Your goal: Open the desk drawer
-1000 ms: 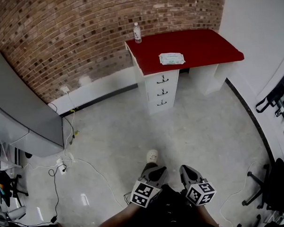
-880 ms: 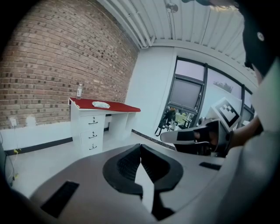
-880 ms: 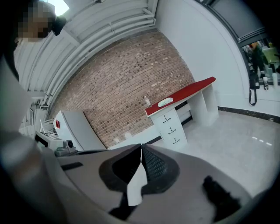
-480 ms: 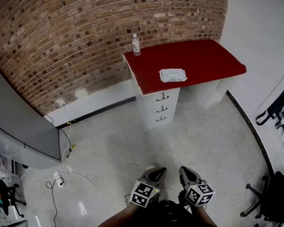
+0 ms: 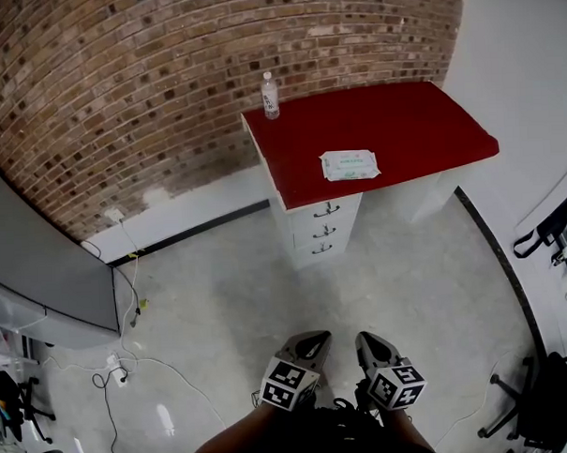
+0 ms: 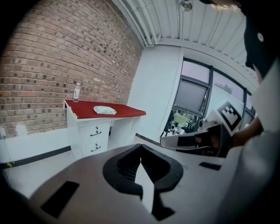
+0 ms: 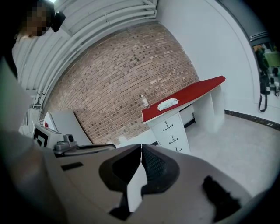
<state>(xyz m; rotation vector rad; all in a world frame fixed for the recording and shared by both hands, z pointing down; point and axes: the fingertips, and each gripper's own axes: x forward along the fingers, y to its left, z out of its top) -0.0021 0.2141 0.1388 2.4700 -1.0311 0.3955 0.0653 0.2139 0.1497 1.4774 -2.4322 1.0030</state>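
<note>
Approach phase, no contact yet. Over the last second the white desk with the red top [image 5: 392, 122] slid lower and slightly bigger in the head view, so I read that as the person walking toward it. Both grippers stayed side by side at the bottom of that view.

The left gripper [image 5: 310, 339] had its jaws pressed together with nothing between them, as its own view showed plainly. The right gripper [image 5: 366, 340] was the same: jaws together, empty.

The task's thing, the stack of three white drawers [image 5: 325, 230], sat under the left end of the desk, all three fronts flush, none opened. It was still well apart from both grippers, with bare pale floor [image 5: 240, 298] between. Each front had a small dark handle, probably a metal pull, but too small to be sure.

On the desk top lay a white and green flat packet [image 5: 348, 164] near the front edge, and a clear plastic bottle [image 5: 269, 95] stood at the back corner against the red brick wall [image 5: 146, 86].

My judgement: more walking was needed, then one gripper had to open before taking a handle.
</note>
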